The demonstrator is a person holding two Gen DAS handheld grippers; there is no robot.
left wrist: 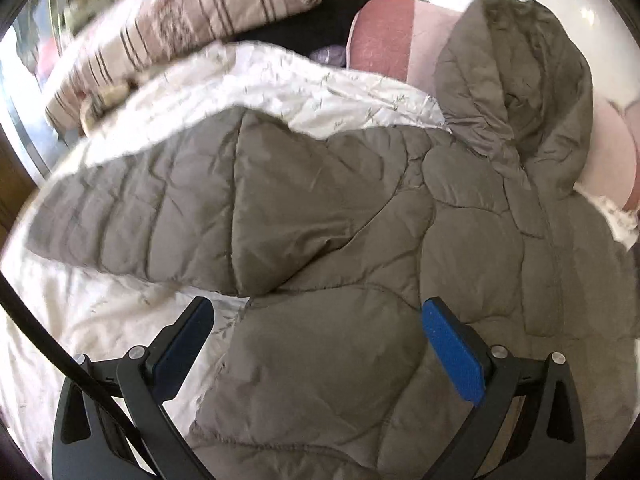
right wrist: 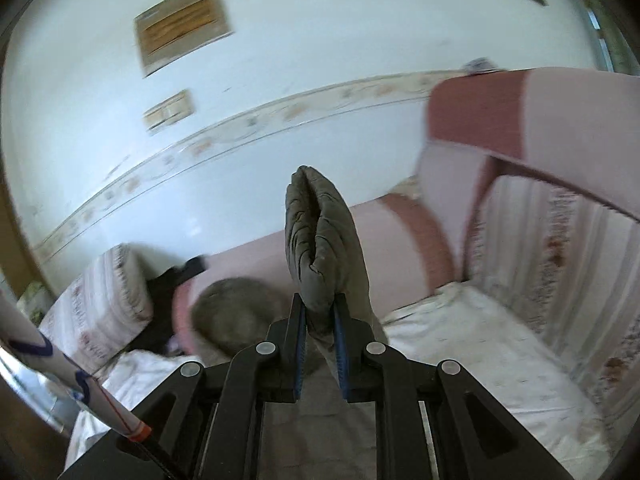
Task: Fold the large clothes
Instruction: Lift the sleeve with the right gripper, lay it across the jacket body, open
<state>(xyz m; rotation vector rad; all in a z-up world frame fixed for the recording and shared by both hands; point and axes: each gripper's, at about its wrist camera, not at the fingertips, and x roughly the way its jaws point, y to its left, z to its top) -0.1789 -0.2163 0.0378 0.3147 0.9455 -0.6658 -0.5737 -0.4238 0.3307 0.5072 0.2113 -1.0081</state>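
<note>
A grey-brown quilted hooded jacket (left wrist: 360,220) lies spread on a bed with a white patterned sheet (left wrist: 72,312). Its left sleeve stretches out to the left and its hood (left wrist: 520,80) lies at the upper right. My left gripper (left wrist: 318,312) hovers open over the jacket's lower body, its jaws wide apart and holding nothing. My right gripper (right wrist: 320,308) is shut on a folded piece of the jacket (right wrist: 320,232), likely a sleeve end, which stands up above the jaws. The hood (right wrist: 240,308) shows blurred behind it.
A striped pink duvet roll (left wrist: 180,24) and pink pillows (left wrist: 384,36) lie at the head of the bed. A dark garment (left wrist: 316,20) lies between them. In the right wrist view a pink headboard cushion (right wrist: 500,120) and a white wall (right wrist: 320,60) stand behind the bed.
</note>
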